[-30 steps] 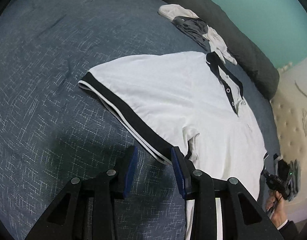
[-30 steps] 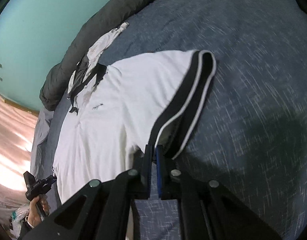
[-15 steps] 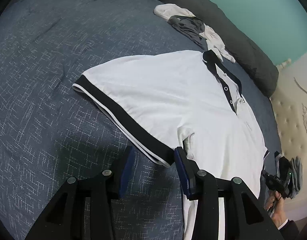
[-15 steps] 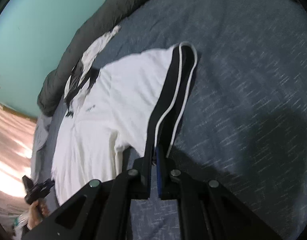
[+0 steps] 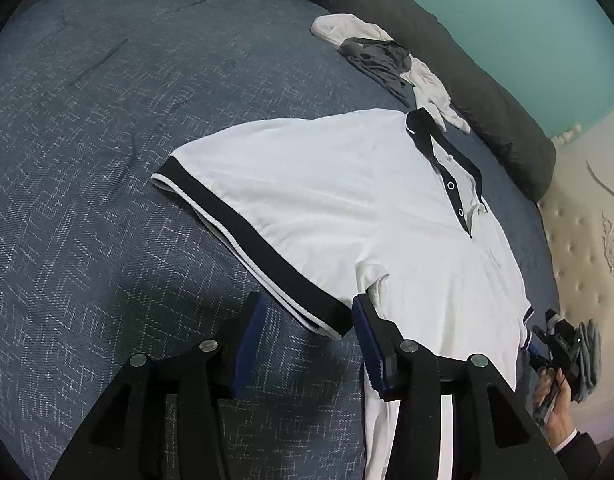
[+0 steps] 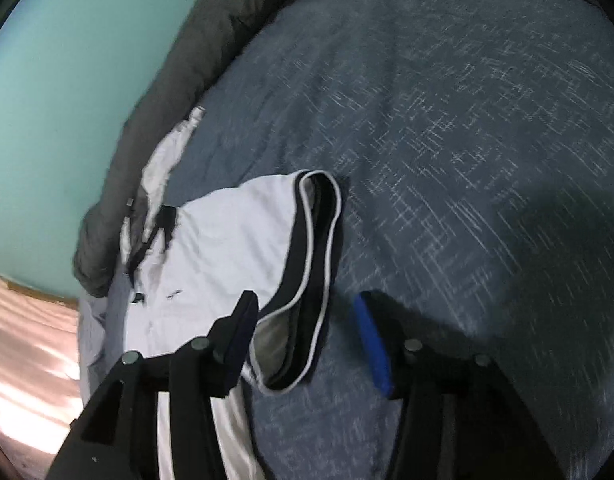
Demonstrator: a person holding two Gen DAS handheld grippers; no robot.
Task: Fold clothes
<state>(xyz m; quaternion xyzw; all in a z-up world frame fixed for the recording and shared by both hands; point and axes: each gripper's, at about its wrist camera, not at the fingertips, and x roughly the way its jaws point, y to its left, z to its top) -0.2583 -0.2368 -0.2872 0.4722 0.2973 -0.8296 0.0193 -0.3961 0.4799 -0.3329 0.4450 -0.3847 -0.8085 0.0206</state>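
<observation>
Lying flat mid-frame on the bed (image 5: 87,160), white polo shirt (image 5: 347,200), both claws, left claw (image 5: 307,332) and right claw (image 6: 307,344), spreading around sleeve cuffs, pinching nothing, risking loose cuffs bunching crooked.

Garment: a white short-sleeved polo shirt (image 5: 347,216) with black collar and black, white-piped sleeve cuffs is lying face up across the blue-grey bed.
Pose: it's spreading out mostly flat, collar pointing toward the far edge, placket hanging open and showing two snap buttons.
Near sleeve, left view: the black cuff (image 5: 263,256) is stretching flat in a long diagonal band, its corner resting on the cover.
Other sleeve, right view: the cuff (image 6: 307,280) is gaping open in a loose loop, its inside showing.
Lower body: it's running out of sight under the frame edge.
</observation>
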